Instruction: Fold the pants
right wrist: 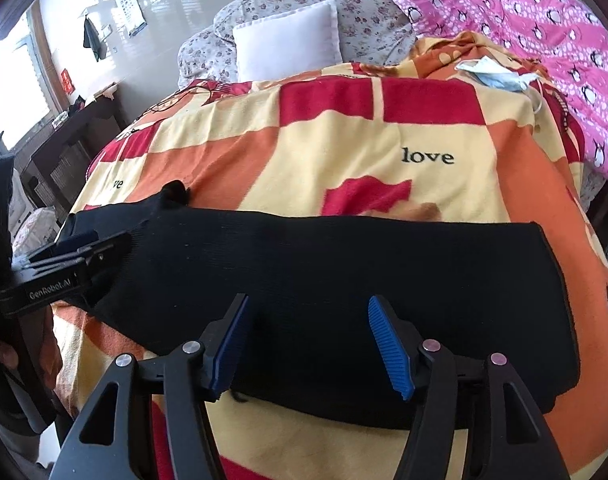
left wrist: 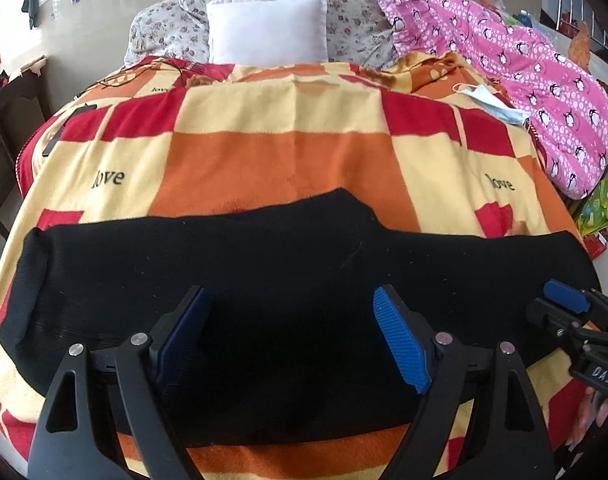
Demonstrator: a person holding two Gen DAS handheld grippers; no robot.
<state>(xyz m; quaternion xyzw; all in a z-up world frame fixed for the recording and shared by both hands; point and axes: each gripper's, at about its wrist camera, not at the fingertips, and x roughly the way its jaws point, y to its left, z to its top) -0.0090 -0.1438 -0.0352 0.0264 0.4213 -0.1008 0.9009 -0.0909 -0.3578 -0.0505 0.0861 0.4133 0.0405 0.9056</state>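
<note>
Black pants (left wrist: 232, 280) lie flat in a long band across the checked blanket (left wrist: 272, 148), folded lengthwise; they also show in the right wrist view (right wrist: 344, 272). My left gripper (left wrist: 292, 332) is open above the middle of the pants, with nothing between its blue pads. My right gripper (right wrist: 308, 344) is open above the near edge of the pants and empty. It shows at the right edge of the left wrist view (left wrist: 568, 300). The left gripper shows at the left of the right wrist view (right wrist: 76, 248), over the pants' left end.
A white pillow (left wrist: 268, 28) and floral bedding (left wrist: 356, 20) lie at the head of the bed. A pink penguin quilt (left wrist: 524, 80) and a blue face mask (left wrist: 492, 102) lie at the right. A dark desk (right wrist: 64, 144) stands at the left.
</note>
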